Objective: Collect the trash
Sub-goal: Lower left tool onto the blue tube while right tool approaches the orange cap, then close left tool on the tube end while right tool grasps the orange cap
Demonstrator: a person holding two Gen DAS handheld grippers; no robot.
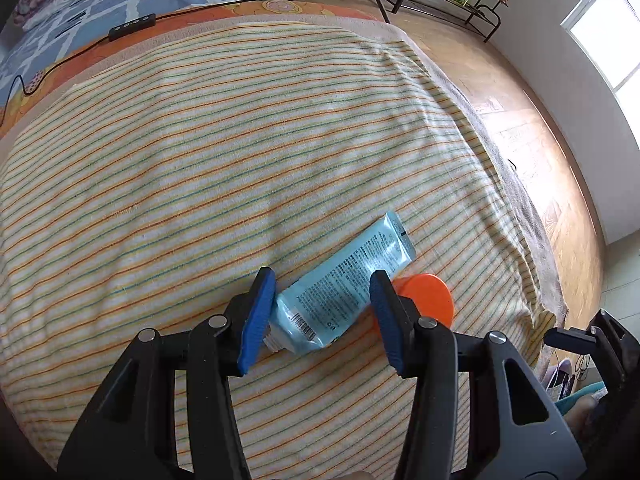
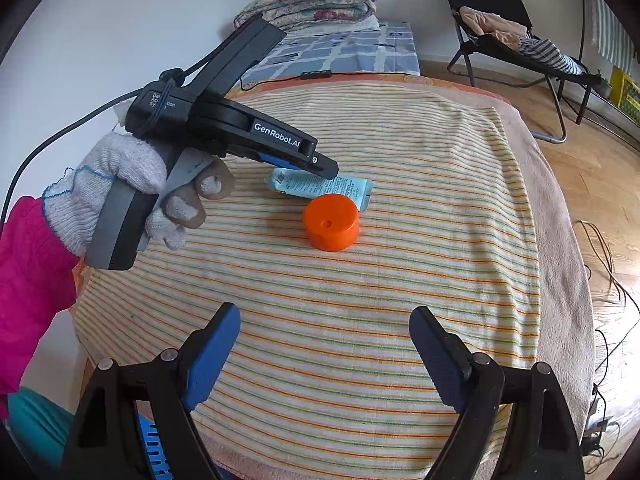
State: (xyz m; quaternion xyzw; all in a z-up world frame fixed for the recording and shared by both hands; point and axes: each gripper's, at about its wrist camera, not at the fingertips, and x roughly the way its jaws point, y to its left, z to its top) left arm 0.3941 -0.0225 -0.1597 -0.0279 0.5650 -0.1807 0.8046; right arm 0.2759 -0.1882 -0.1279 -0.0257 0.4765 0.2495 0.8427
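Between the spread left claw [image 1: 324, 320] lies a crumpled pale-blue tube [image 1: 344, 284]; right claw [image 2: 324, 356] spread, empty.

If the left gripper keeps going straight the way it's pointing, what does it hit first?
The left gripper would most likely meet the light blue tube first; the tube already lies between its open jaws on the striped towel. The orange cap sits just right of that line.

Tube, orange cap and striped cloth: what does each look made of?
Tube: soft plastic, glossy; its crimped end and dented body suggest a squeezable laminate. Orange cap: hard moulded plastic, smooth and slightly shiny, with a small centre dimple. Striped cloth: woven cotton-like towelling, matte and fuzzy, probably terry.
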